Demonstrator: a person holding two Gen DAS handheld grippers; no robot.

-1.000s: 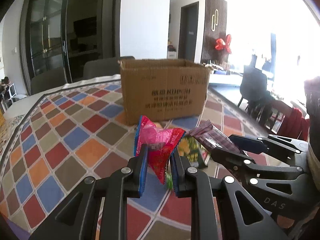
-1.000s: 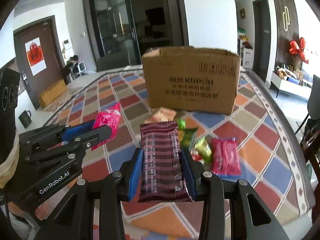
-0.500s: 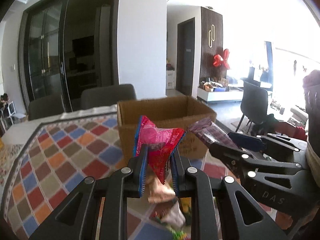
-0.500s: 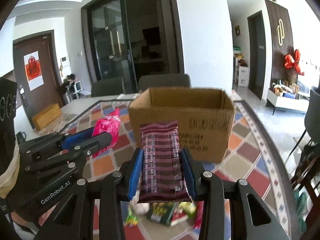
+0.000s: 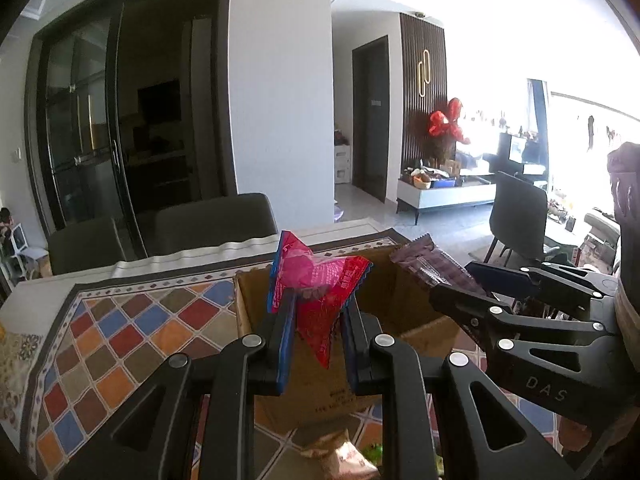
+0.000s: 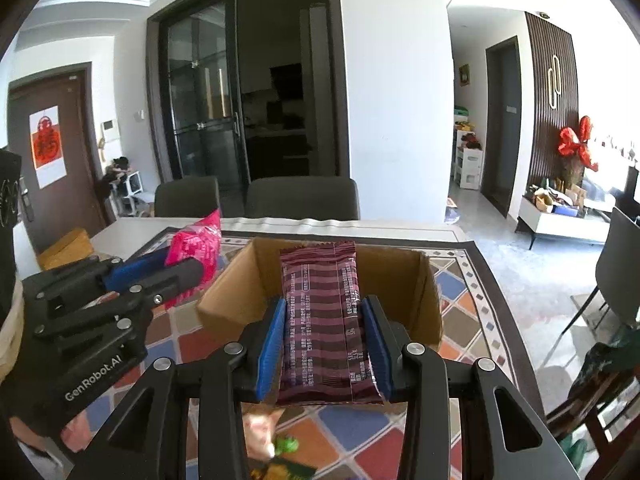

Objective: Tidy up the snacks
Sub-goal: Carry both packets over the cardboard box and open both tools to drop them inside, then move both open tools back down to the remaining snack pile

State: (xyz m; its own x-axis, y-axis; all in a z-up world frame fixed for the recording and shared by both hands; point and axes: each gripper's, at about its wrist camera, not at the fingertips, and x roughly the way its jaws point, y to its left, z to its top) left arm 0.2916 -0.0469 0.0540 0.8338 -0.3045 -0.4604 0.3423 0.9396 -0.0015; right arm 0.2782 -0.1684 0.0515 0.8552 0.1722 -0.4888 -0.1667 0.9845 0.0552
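Left tool (image 5: 316,316): clamped on a red snack packet (image 5: 320,292), above the cardboard box (image 5: 400,304).
Right tool (image 6: 324,336): gripping a maroon striped bar (image 6: 324,320).
Box: open, twelve o'clock, on the checkered bench (image 5: 120,332).

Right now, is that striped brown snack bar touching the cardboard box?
Apart. In the right wrist view the striped brown snack bar hangs clamped in the right gripper, above the cardboard box.

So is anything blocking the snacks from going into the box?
Nothing visible does. The cardboard box is open on top. The right gripper holds the brown bar in front of the opening, and the left gripper holds the pink packet at the box's near edge.
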